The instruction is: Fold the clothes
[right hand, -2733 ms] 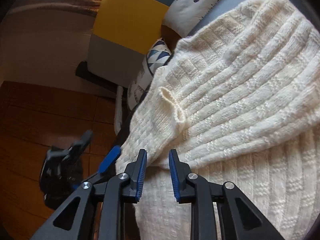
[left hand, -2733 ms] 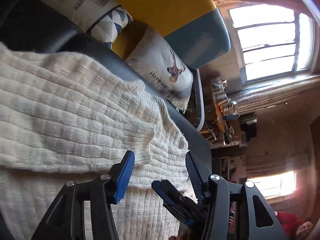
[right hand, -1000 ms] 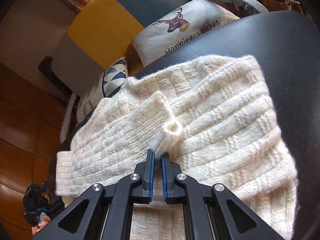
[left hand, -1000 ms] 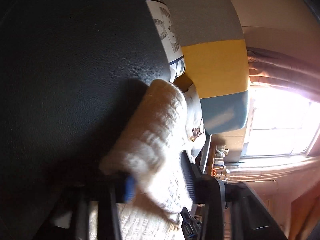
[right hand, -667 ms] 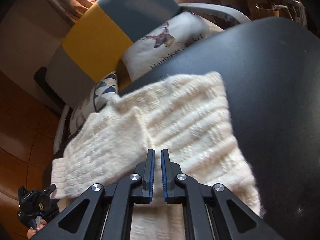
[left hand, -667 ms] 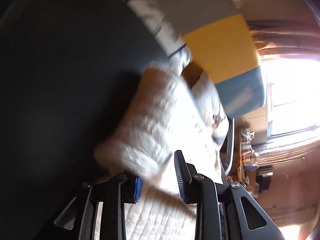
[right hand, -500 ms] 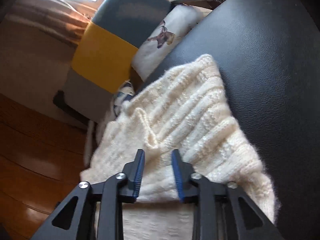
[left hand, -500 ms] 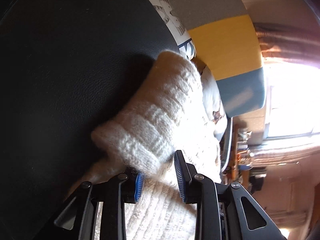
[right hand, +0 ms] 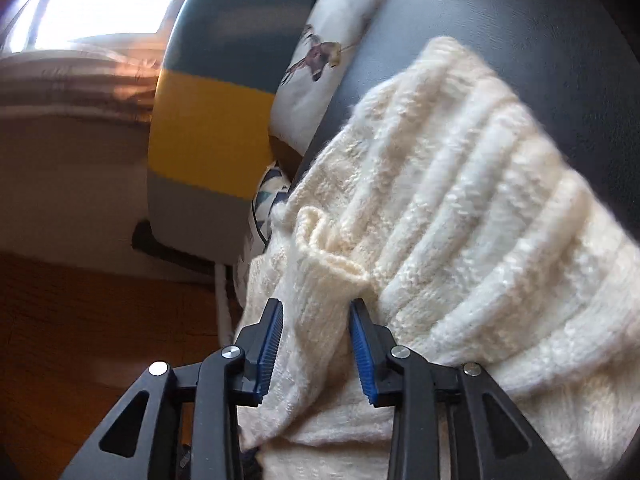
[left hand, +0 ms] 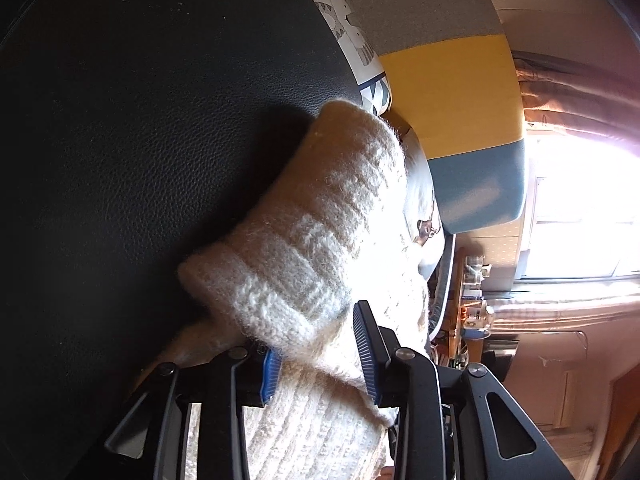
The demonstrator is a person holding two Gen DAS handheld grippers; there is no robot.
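One sweater (left hand: 320, 248), two cushions (right hand: 320, 80), one chair (right hand: 208, 120), two grippers (left hand: 316, 360).

**Both grippers parted**

My left gripper (left hand: 318, 346) shows its blue-padded fingers (left hand: 365, 350) spread apart, not clamped. My right gripper (right hand: 314, 346) stands the same, its fingers (right hand: 267, 354) held apart with a clear gap between them.

a cream knitted sweater (left hand: 320, 240) (right hand: 460, 216), chunky and ribbed with a fuzzy nap, lies folded over itself in a thick bundle on the black leather seat (left hand: 140, 120) (right hand: 540, 20). the rolled fold edge faces up, and one loose cuff curls open near the seat's edge.
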